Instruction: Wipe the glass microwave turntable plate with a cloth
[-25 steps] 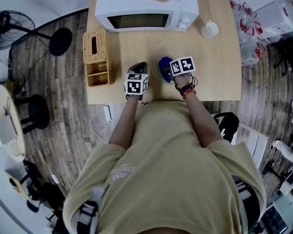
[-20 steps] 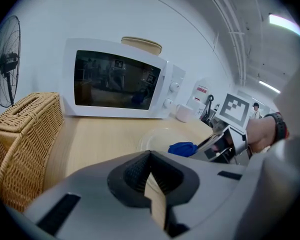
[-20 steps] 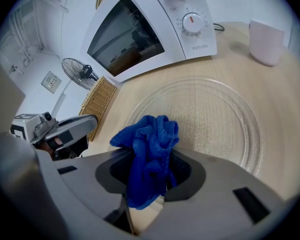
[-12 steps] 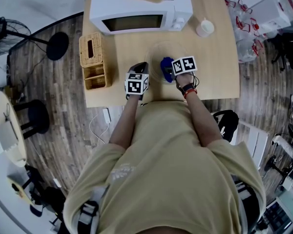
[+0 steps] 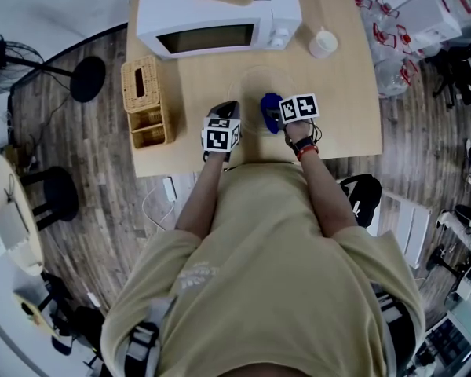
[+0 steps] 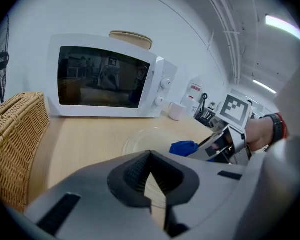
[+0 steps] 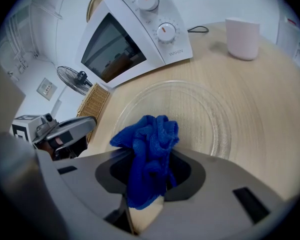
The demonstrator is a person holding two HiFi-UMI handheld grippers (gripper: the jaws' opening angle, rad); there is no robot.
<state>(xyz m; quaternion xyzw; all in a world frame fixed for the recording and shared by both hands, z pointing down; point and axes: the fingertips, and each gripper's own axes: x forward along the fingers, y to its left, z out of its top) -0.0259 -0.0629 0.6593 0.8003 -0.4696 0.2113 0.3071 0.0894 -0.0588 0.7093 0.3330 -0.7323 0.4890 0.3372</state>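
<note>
At plate [image 7: 212, 129] edge: right tool [image 7: 151, 156] clamps blue cloth [image 7: 149, 134]; left tool [image 6: 150, 156] closed, empty.

Bright, even indoor light; fisheye warping; dark vignetted gripper-view corners

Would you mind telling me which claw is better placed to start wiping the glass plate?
The right claw: it is shut on the blue cloth at the near rim of the glass plate. The left claw is shut and empty, short of the plate.
</note>
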